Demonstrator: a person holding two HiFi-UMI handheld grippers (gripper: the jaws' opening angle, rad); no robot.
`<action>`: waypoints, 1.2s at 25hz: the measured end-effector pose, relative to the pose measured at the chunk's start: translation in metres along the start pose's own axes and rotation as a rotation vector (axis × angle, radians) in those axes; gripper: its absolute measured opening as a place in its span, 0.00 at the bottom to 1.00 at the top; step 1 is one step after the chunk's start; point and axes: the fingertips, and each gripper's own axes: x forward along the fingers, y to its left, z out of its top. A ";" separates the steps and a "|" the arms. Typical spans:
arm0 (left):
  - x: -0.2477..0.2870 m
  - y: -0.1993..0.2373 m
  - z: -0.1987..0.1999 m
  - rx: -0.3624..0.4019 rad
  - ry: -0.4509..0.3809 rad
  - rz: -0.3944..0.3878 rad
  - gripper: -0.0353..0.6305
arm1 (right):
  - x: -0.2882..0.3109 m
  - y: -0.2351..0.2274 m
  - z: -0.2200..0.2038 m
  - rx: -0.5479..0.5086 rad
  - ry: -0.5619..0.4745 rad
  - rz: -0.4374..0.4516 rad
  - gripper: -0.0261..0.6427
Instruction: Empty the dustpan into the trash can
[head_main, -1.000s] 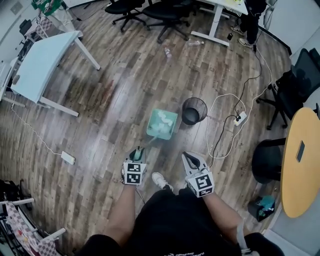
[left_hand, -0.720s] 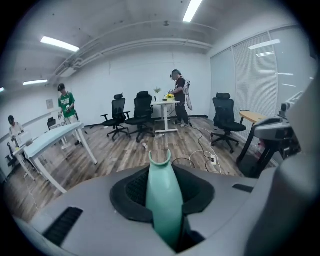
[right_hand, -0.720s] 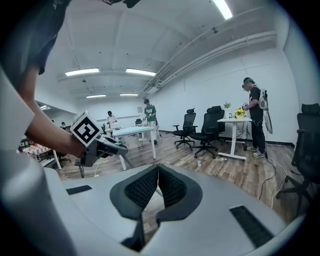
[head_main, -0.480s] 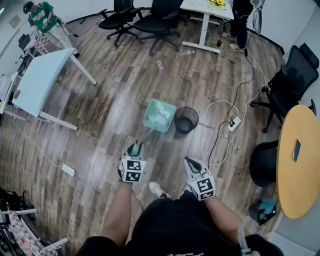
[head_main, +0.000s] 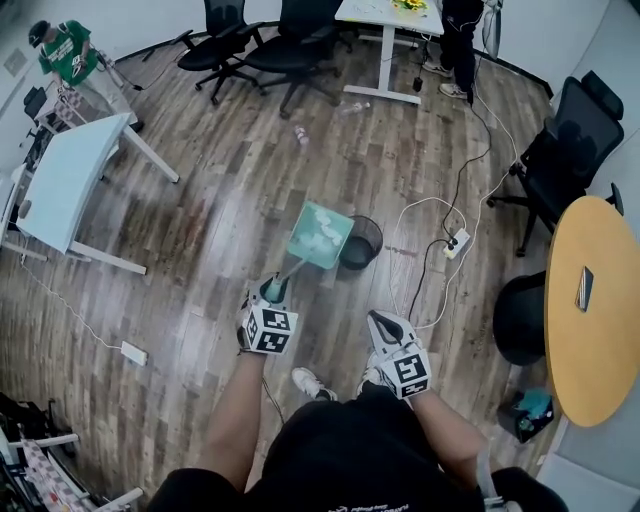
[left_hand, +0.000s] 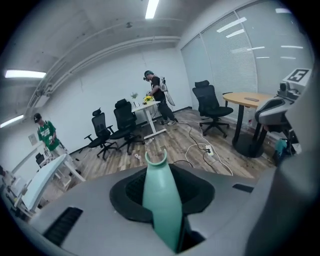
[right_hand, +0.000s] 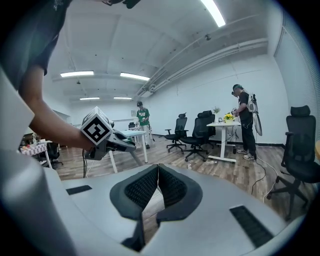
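Note:
The teal dustpan (head_main: 320, 236) hangs above the wood floor with white paper scraps (head_main: 322, 228) in it. Its right edge overlaps the rim of the black mesh trash can (head_main: 362, 240). My left gripper (head_main: 274, 291) is shut on the dustpan's teal handle (left_hand: 161, 200), which runs straight out between its jaws. The pan itself is hidden in the left gripper view. My right gripper (head_main: 381, 323) hangs at the right, nearer the body than the can. Its jaws (right_hand: 157, 172) are shut with nothing between them.
A white cable and power strip (head_main: 456, 242) lie right of the can. A round wooden table (head_main: 592, 310) and a black stool (head_main: 522, 318) stand at the right, a white desk (head_main: 68, 172) at the left, office chairs (head_main: 252, 40) behind. Other people (head_main: 65, 52) stand at the back.
Both grippers have moved forward across the floor. The dustpan has risen and swung right, from beside the trash can to overlapping its rim, and it has rolled a little.

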 end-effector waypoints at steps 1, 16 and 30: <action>0.002 -0.004 0.004 0.041 0.002 -0.003 0.21 | -0.001 -0.003 -0.001 0.004 0.002 -0.005 0.08; 0.030 -0.108 0.051 0.818 0.008 -0.171 0.21 | -0.006 -0.030 -0.001 0.050 -0.028 -0.043 0.08; 0.037 -0.198 0.014 1.344 0.025 -0.388 0.21 | -0.021 -0.053 -0.007 0.090 -0.037 -0.094 0.08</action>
